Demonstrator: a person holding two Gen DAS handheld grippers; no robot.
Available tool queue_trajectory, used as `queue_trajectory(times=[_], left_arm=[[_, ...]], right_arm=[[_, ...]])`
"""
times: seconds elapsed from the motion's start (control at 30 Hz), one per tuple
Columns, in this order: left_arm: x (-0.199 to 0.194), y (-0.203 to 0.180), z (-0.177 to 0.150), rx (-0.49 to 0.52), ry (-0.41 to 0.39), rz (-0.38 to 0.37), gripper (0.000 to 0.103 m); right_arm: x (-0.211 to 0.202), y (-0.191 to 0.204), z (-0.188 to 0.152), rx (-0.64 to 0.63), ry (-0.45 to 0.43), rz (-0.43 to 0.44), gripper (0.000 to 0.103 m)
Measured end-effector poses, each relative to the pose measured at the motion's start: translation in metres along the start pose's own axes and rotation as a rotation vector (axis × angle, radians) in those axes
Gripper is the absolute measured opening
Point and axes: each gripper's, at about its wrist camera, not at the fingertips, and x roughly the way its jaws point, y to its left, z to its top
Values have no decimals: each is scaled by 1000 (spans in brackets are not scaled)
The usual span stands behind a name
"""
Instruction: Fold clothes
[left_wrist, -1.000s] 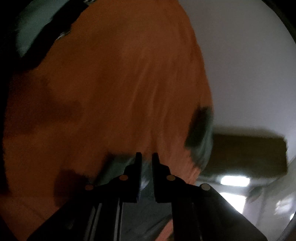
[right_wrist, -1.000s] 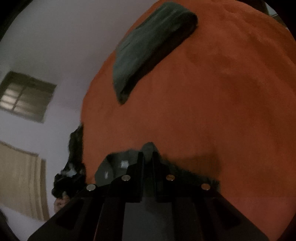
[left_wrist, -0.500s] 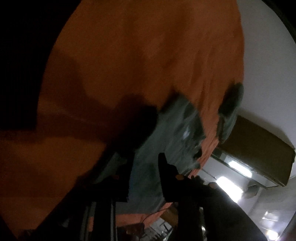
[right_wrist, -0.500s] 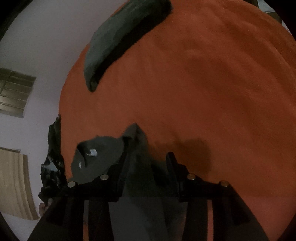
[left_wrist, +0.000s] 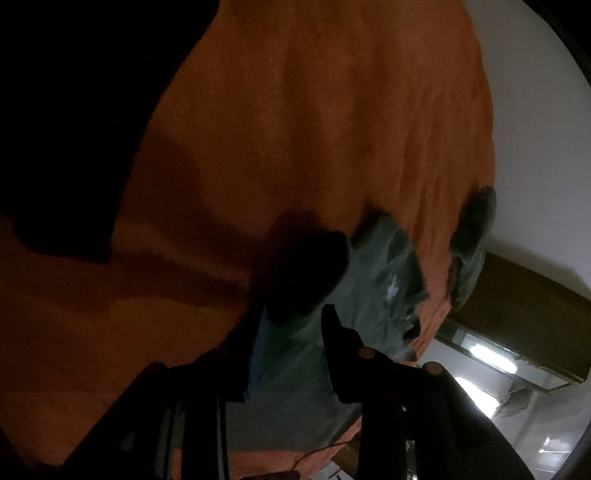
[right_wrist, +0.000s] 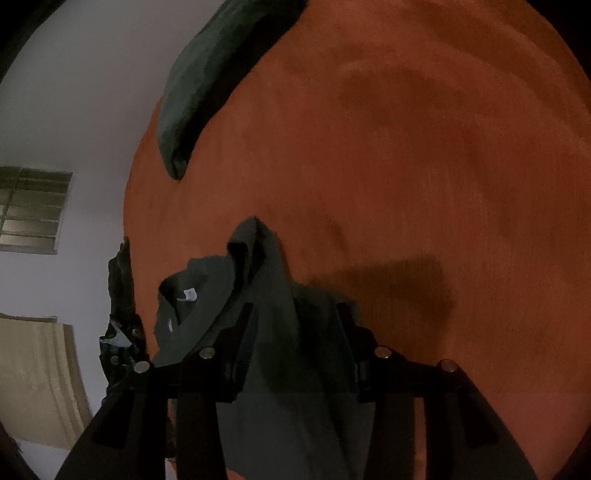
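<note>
Between the fingers of the right gripper (right_wrist: 295, 325) lies the grey-green garment (right_wrist: 266, 332); the jaws have just been opening and now stand partly apart, the pads clear of the cloth, which bunches into a raised fold just ahead of them. The left gripper (left_wrist: 291, 325) likewise stands partly open over the same garment (left_wrist: 369, 280), its jaws having just parted; its left finger is lost in shadow, so contact there cannot be told. The garment lies near the edge of the orange bedspread (right_wrist: 424, 166). Beyond it a folded dark green piece (right_wrist: 221, 74) rests at the far edge. To the right of the right gripper the bedspread runs wide and bare. A pale wall (right_wrist: 74, 110) stands past the edge
</note>
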Motion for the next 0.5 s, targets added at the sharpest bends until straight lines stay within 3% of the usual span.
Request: queue_trajectory(times=[0.1,0.33,0.5], left_arm=[[5,7,0,-40,6,-29,32],[2,6,0,-30,-27,-44,32],[-3,-5,-3,47,-98,-43,31]], right_arm=[[2,-1,-4,1,7,-1,41],[6,-4,-8,36,18,16,42],[7,-5,-10,38,23,14,42]])
